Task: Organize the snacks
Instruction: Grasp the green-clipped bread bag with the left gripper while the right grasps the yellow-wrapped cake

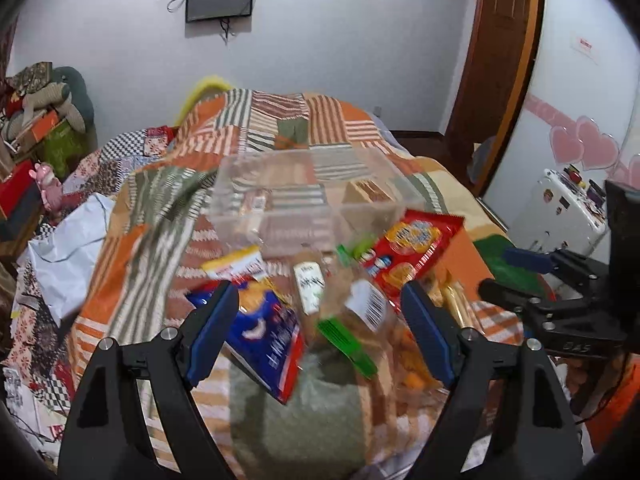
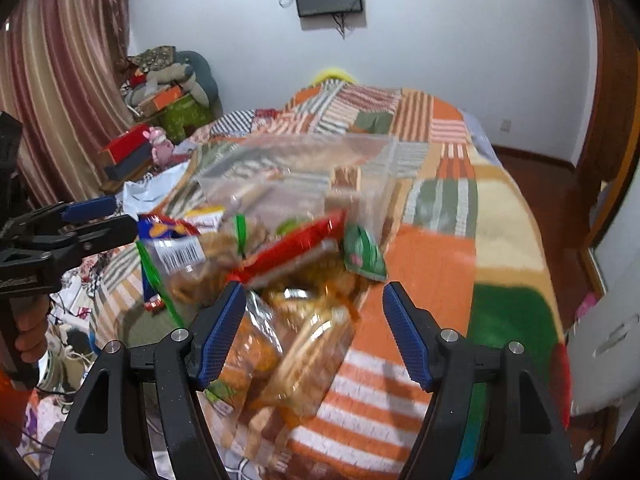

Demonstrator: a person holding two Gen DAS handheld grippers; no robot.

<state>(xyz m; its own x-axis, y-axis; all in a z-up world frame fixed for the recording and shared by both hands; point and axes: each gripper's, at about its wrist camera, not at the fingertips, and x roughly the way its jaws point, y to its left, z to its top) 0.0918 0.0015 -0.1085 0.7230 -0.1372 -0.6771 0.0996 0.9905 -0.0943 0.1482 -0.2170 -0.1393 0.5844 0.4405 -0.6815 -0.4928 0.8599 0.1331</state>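
Note:
A heap of snack packets lies on the patchwork quilt in front of a clear plastic box. My left gripper is open above the heap. Below its gap are a blue packet and a clear bag with a barcode label; neither pad touches them. A red cracker packet leans by the box. My right gripper is open over clear bags of orange-brown snacks, near the red packet, a green packet and the box.
Each gripper shows in the other's view: the right gripper and the left gripper, with a hand on its grip. White bags and clutter lie left of the bed. A wooden door stands at the right.

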